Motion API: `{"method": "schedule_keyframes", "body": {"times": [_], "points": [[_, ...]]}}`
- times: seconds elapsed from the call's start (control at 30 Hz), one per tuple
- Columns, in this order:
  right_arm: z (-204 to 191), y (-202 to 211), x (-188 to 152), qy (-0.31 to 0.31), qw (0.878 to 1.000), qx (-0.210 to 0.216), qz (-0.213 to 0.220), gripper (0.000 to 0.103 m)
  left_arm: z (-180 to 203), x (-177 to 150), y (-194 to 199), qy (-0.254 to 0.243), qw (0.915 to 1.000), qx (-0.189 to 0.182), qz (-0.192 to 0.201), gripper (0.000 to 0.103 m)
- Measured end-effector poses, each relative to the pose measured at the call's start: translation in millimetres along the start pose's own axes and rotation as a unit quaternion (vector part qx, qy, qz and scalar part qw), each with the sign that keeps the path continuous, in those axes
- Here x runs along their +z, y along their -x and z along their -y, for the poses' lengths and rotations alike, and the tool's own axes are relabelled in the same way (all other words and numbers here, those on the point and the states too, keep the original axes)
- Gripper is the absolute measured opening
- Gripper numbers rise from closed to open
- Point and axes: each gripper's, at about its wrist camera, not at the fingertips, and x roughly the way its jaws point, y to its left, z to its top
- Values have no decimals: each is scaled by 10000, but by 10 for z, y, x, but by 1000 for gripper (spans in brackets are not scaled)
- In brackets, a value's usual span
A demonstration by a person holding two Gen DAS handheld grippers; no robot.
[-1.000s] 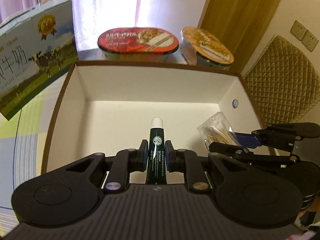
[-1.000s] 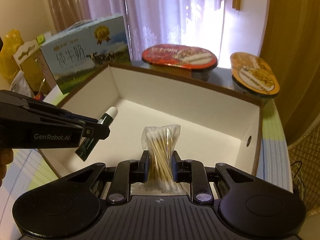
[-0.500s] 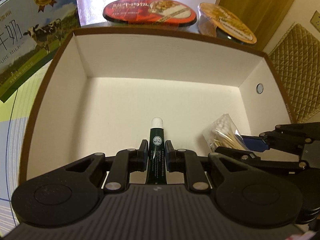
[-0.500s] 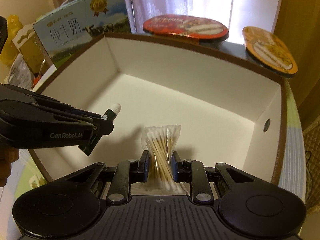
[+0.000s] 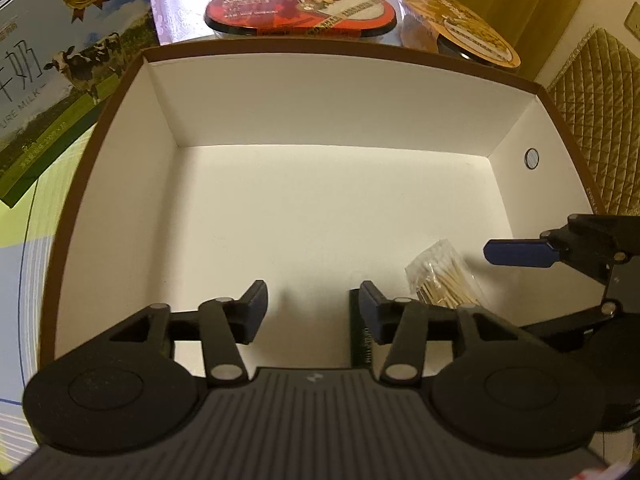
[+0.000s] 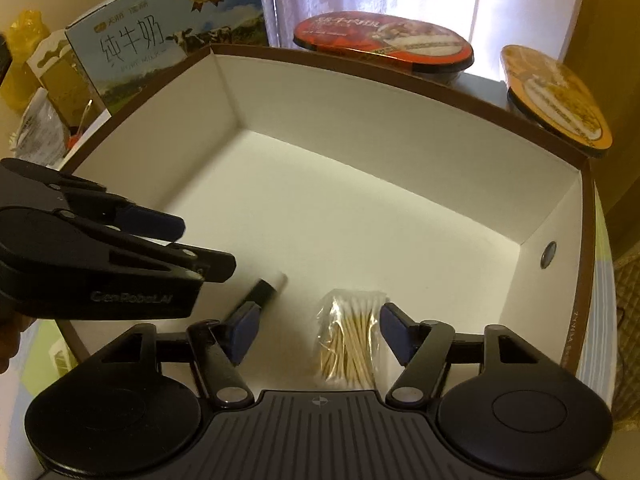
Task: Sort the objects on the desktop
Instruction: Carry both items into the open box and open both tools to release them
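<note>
A brown-rimmed cardboard box (image 5: 100,148) (image 6: 400,84) with a white inside fills both views. My left gripper (image 5: 310,306) is open over the box's near side, and the dark green tube (image 5: 358,332) lies on the floor beside its right finger, mostly hidden. In the right wrist view the tube (image 6: 262,290) with its white cap rests on the box floor below the left gripper (image 6: 200,248). My right gripper (image 6: 318,330) is open, and the bag of cotton swabs (image 6: 350,336) (image 5: 444,276) lies loose between its fingers on the floor. The right gripper (image 5: 516,254) shows at the right edge.
A milk carton box (image 5: 48,80) (image 6: 160,44) stands left of the cardboard box. Two instant noodle bowls, one red-lidded (image 5: 300,8) (image 6: 384,42) and one orange-lidded (image 5: 460,32) (image 6: 556,100), sit behind it. A quilted chair back (image 5: 600,112) is at the right. Bags and clutter (image 6: 36,92) lie far left.
Both grippers lowered into the box and opened. The tube dropped from the left gripper and the bag of swabs from the right; both now lie on the box floor.
</note>
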Motion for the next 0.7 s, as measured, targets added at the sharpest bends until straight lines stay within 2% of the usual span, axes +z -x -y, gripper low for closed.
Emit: {"method": "schedule_keyframes", "body": {"times": [0.07, 0.13, 0.2, 0.33, 0.4, 0.47, 0.7], "points": [[10, 26, -2, 18, 10000, -27, 29, 71, -27, -10, 32, 33, 10000, 43, 37, 57], [14, 41, 5, 44, 10000, -41, 30, 77, -47, -31, 73, 36, 9999, 83, 88, 62], [21, 59, -6, 57, 10000, -32, 41, 79, -53, -44, 106, 19, 9998, 145, 110, 64], [24, 89, -31, 69, 9999, -76, 66, 89, -58, -82, 172, 5, 9994, 317, 129, 79], [10, 118, -49, 88, 9999, -17, 80, 91, -53, -105, 205, -23, 9992, 385, 145, 80], [-19, 153, -60, 99, 9999, -14, 118, 94, -54, -128, 244, -13, 9988, 458, 145, 86], [-108, 371, -93, 24, 9991, -163, 389, 100, -78, -206, 472, 6, 9983, 478, 336, 87]]}}
